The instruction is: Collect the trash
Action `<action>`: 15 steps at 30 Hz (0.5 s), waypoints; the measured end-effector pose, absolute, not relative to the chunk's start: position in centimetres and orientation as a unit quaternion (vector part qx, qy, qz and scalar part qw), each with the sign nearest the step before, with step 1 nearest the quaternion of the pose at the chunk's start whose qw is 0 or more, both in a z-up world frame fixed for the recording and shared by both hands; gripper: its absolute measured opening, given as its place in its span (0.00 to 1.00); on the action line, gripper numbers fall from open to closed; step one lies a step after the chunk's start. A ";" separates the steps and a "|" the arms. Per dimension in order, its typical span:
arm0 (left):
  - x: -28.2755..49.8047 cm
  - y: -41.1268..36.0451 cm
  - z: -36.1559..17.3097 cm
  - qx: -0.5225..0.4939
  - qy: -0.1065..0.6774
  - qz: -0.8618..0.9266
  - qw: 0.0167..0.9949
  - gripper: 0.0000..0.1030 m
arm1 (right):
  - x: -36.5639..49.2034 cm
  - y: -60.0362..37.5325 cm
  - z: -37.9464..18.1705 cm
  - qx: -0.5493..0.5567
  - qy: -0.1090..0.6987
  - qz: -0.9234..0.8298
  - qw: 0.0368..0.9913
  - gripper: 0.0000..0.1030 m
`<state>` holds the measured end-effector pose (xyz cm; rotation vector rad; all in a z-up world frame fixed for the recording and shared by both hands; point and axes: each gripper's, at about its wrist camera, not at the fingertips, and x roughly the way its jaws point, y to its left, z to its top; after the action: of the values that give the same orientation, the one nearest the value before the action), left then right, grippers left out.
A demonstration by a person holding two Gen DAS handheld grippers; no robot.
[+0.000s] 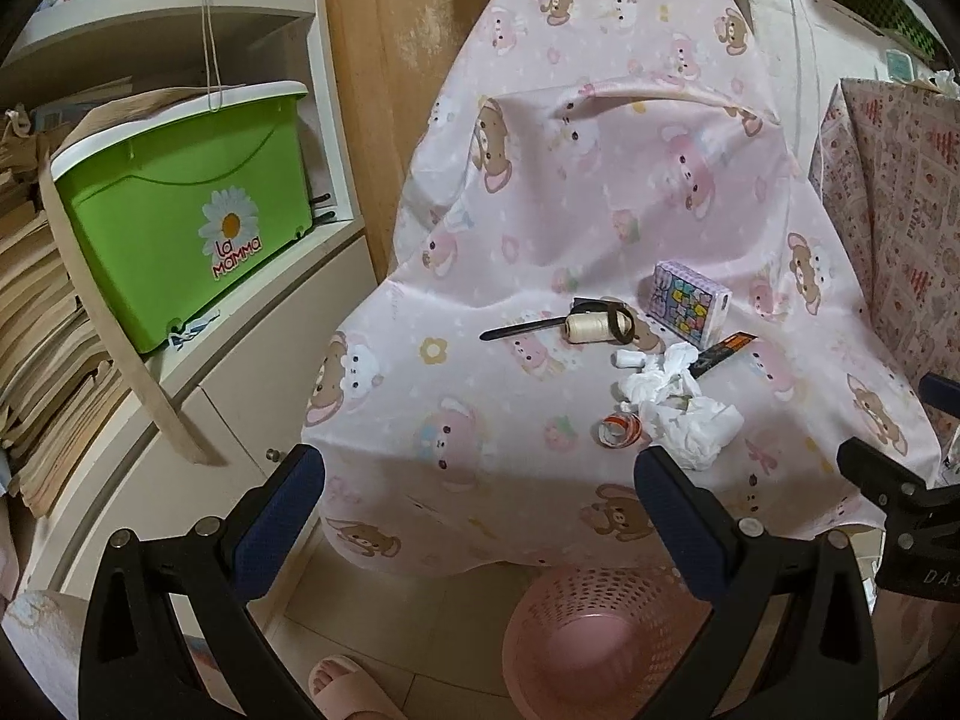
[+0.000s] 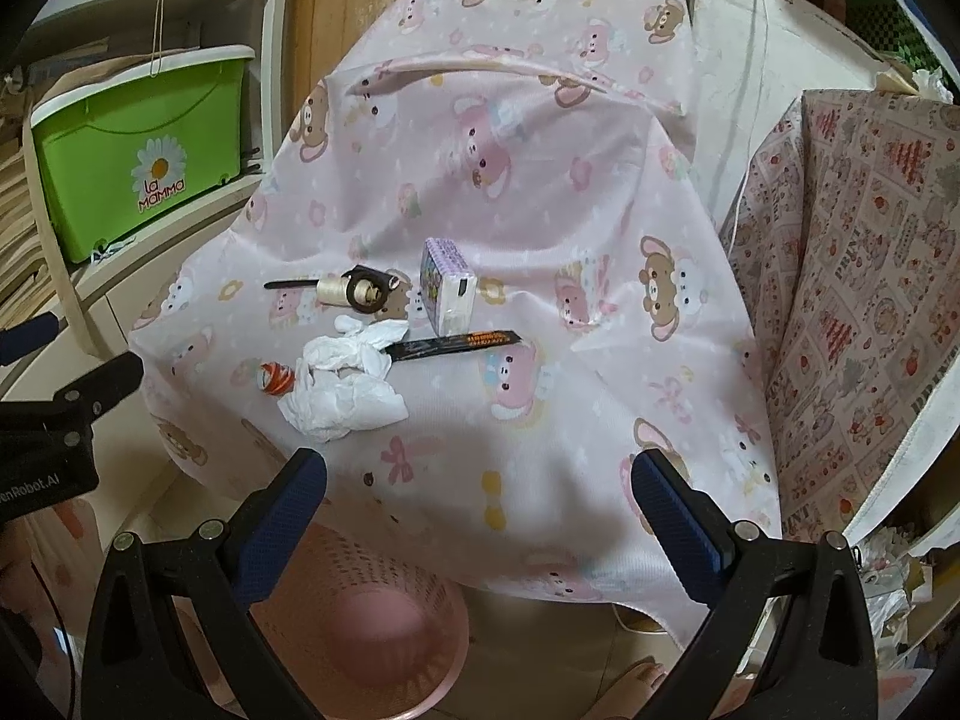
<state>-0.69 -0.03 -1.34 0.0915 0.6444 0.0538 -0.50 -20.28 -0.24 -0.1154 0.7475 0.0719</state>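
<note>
Left tool (image 1: 480,480): fingers spread wide, nothing between them. Right tool (image 2: 479,480): likewise released and empty. Both hang above the near edge of a pink cloth printed with bears and rabbits (image 1: 600,192), draped over a seat-like piece of furniture.

Trash: crumpled white tissue paper (image 1: 678,402), lying on the cloth ahead of the left tool and off toward its right finger; seen from the right tool it sits ahead and to the left (image 2: 348,384). Touching the tissue's left side, a small orange-and-white striped wrapper (image 2: 276,379).

Beyond the tissue, farther from the tools: a black-and-orange flat stick packet (image 2: 462,343), one end tucked under the tissue; a small box with a colourful pattern (image 1: 690,303), standing on edge; a cream spool of thread (image 1: 585,327) beside a dark ring; a thin black strip (image 1: 522,330) pointing left.

Below the tools, on the tiled floor: a pink perforated plastic basket (image 1: 600,642) (interior looks bare). A foot in a pink slipper (image 1: 348,684) beside it.

Left of the left tool: a green plastic storage box with a daisy sticker (image 1: 180,204) on a white shelf.
</note>
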 end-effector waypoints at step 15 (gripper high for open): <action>-0.8 -1.1 -1.5 0.068 0.316 0.014 0.946 0.99 | -0.4 -20.6 -0.3 -0.050 0.368 0.031 0.928 1.00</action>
<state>-0.76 -1.13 -1.45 0.1386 0.6439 0.0285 -0.45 -20.60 -0.33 -0.1032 0.7544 0.0629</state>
